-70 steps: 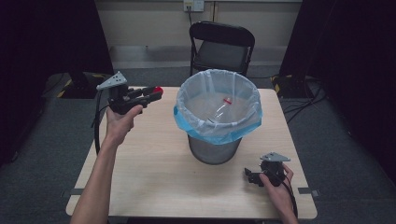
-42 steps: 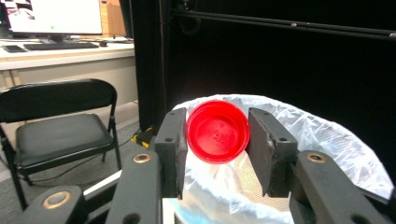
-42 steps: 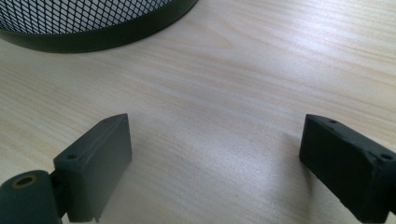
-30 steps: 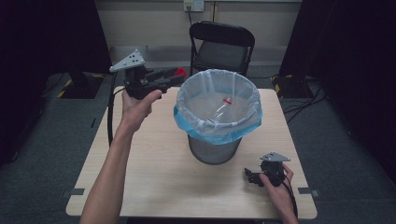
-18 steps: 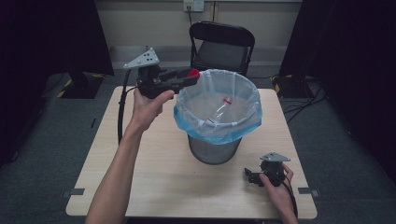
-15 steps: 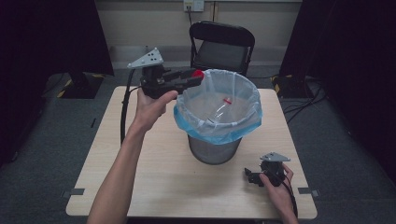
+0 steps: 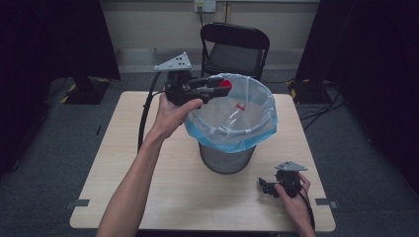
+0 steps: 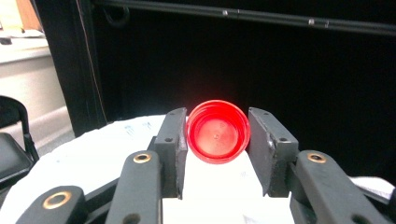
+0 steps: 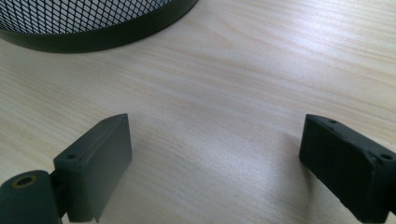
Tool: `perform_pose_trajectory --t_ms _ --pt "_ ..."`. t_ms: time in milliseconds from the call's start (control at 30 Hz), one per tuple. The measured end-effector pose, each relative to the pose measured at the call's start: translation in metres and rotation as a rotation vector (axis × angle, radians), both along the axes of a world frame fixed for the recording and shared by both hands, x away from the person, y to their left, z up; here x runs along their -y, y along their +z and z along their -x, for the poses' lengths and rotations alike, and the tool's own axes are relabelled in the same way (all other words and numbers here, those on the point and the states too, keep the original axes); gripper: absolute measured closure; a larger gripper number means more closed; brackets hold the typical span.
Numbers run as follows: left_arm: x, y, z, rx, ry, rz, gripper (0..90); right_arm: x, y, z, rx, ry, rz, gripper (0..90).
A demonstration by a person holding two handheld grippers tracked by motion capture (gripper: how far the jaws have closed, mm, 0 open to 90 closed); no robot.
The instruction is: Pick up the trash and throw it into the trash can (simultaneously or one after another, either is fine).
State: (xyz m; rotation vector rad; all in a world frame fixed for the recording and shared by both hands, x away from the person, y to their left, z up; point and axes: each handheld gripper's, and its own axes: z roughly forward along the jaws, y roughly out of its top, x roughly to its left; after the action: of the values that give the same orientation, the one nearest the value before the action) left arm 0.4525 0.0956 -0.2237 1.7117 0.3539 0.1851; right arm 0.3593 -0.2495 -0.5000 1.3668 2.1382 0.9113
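Room: dark curtains on both sides, grey floor, and a black folding chair [image 7: 236,49] beyond the far edge of the light wooden desk [image 7: 123,163].
Bin: we see a black wire-mesh waste bin [image 7: 228,158] near the middle of the desk, lined with a pale blue plastic bag [image 7: 217,136] folded over its rim.
Inside the bin: a clear plastic bottle [image 7: 232,116] with a red band lies in the bag.
Left gripper: our left gripper [image 7: 212,85] is held in the air at the far-left side of the bin's rim, its jaws closed onto a round red plastic bottle cap [image 8: 217,132], one pad on each side of it.
Cap position: over the bag's edge, above the bin.
Right gripper: our right gripper [image 7: 267,186] rests low on the desk near the near-right corner, jaws spread wide with nothing between them, bare wood below and the bin's mesh base just ahead.
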Motion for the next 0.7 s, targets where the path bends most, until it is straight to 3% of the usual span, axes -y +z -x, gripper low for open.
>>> perform_pose_trajectory --t_ms 100,300,467,700 --pt "0.003 -0.003 0.000 -0.004 -0.010 -0.026 58.8 0.000 0.000 0.000 0.000 -0.001 -0.001 8.5" --pt "0.002 -0.006 -0.002 -0.013 0.002 -0.027 50.7 0.000 0.000 0.000 0.000 0.000 0.000 8.5" --pt "-0.001 -0.006 -0.001 0.009 0.042 -0.054 35.5 0.000 0.000 0.000 -0.001 -0.001 -0.001 8.5" --pt "-0.008 -0.008 -0.003 -0.012 0.045 -0.030 19.9 0.000 0.000 0.000 0.000 -0.001 -0.001 8.5"
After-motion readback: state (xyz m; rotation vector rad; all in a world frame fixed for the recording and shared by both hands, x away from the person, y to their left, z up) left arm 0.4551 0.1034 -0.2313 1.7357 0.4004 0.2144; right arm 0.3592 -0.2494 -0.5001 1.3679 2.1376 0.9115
